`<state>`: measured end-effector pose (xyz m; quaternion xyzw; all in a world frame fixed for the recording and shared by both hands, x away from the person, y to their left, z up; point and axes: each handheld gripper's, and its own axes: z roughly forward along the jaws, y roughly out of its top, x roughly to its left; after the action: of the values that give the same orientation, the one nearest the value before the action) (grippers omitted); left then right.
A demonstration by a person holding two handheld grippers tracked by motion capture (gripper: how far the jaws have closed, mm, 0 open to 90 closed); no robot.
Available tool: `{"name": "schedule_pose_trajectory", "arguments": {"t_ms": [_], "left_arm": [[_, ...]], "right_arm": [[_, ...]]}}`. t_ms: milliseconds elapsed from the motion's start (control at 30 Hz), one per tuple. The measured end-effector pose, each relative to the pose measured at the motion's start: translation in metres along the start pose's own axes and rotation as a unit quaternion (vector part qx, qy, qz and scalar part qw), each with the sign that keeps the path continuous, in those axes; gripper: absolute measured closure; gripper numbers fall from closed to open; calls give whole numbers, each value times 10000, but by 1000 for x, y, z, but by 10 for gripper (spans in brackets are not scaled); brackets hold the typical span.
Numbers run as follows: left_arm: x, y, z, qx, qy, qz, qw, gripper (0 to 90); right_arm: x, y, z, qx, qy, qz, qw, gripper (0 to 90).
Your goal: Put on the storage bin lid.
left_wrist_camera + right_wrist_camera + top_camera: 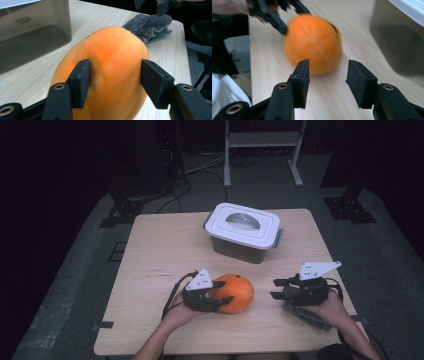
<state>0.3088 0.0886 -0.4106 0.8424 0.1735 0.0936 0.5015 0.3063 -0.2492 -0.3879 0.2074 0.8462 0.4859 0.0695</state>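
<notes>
The left claw (220,295) is gripping the orange mango (235,293) across its width, and in the left gripper view its pads (82,82) are pressing on both flanks of the fruit — likely pinning it so it cannot roll. The mango is lying on its side on the tabletop (160,245), at about 6 o'clock from the lidded white plastic container (244,231) and well apart from it.

The right claw (274,289) is hovering at the mango's 3 o'clock, released, with nothing between its jaws, and pointing toward the fruit. Beneath that hand a grey cloth (305,316) is lying crumpled on the tabletop near the right edge, perhaps waiting there for wiping.

The container is standing closed at the far middle, its grey handle folded flat into the lid — ready, by the look of it, to receive the fruit.

The tabletop is pale wood grain. Around it the room is sitting dark: grey floor, cables, black stand feet, and a white frame (262,150) at 12 o'clock.
</notes>
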Motion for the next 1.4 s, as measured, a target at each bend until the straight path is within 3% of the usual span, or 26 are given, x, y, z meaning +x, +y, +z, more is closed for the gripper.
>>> {"name": "schedule_pose_trajectory", "arguments": {"t_ms": [233, 400, 567, 667, 967, 1133, 1267, 1333, 1400], "left_arm": [[-6, 2, 4, -12, -96, 59, 9999, 417], [-8, 4, -1, 6, -206, 170, 9996, 383], [0, 7, -9, -211, -81, 63, 9997, 357], [3, 3, -7, -115, -90, 33, 9999, 348], [-7, -3, -2, 275, -617, 105, 9977, 345], [-16, -4, -4, 530, -995, 192, 9934, 346], [-19, -4, -8, 655, -1275, 224, 9894, 344], [-17, -2, -13, 610, -1258, 259, 9898, 342], [-12, 0, -16, 460, -1112, 250, 9924, 331]], "right_arm": [[14, 25, 41, 136, 365, -312, 9988, 476], [19, 23, 62, 327, 426, -451, 9975, 517], [22, 13, 59, 342, 664, -563, 9956, 560], [23, 8, 57, 407, 743, -619, 9945, 566], [14, -3, 49, 557, 569, -430, 9959, 541], [10, -3, 46, 533, 656, -130, 9963, 434], [10, -3, 52, 636, 822, -23, 9946, 403], [11, -4, 58, 707, 867, -60, 9937, 409], [12, -6, 61, 683, 876, -126, 9937, 423]]}}
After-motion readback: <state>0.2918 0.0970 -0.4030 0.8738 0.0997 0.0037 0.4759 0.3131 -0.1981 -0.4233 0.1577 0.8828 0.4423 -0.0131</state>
